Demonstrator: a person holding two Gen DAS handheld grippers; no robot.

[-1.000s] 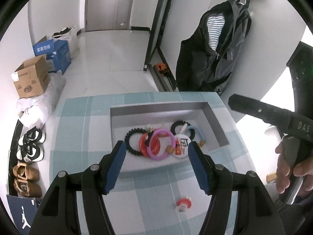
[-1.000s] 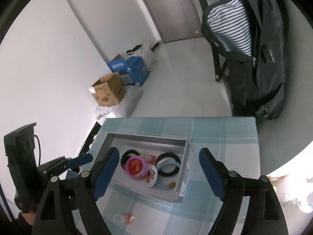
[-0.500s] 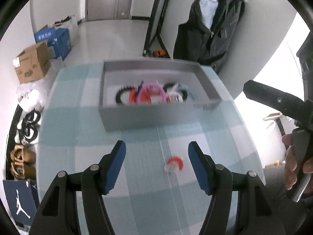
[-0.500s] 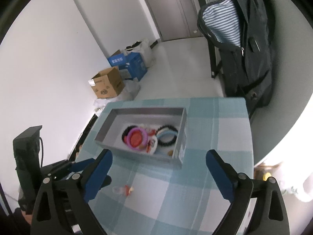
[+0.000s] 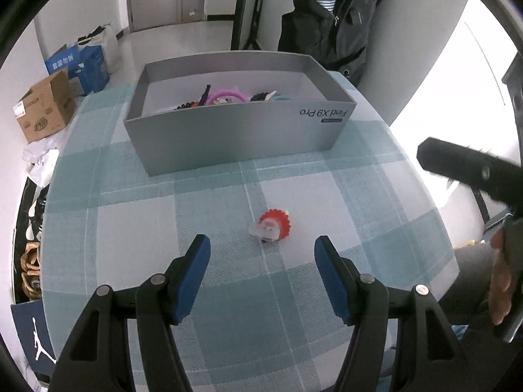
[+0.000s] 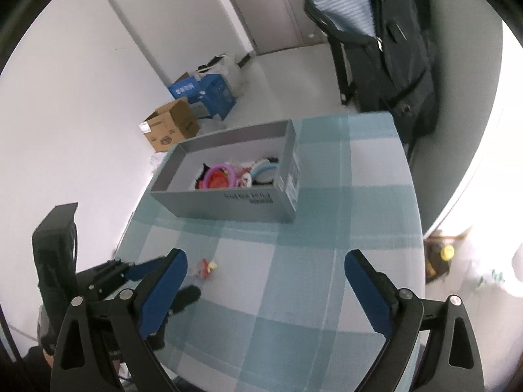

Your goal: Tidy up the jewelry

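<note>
most jewelry is seen gathered in the grey cardboard box (image 5: 235, 137) at the table's far edge. one small red-and-clear trinket (image 5: 271, 228), possibly a hair clip, remains on the checked cloth mid-table, just ahead of the left gripper (image 5: 261, 274), held half-wide and empty. the right gripper (image 6: 264, 290) is spread wide, empty.

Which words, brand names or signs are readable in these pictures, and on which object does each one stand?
"Find X9 Pro": on the front wall of the grey box, printed upside down.
Jumping-figure logo, no words: on the dark blue bag on the floor.
White characters on the blue carton: too blurred to read.
Print on the brown cardboard box: too small to read.
Label on the grey box's end wall: blurred.
</note>
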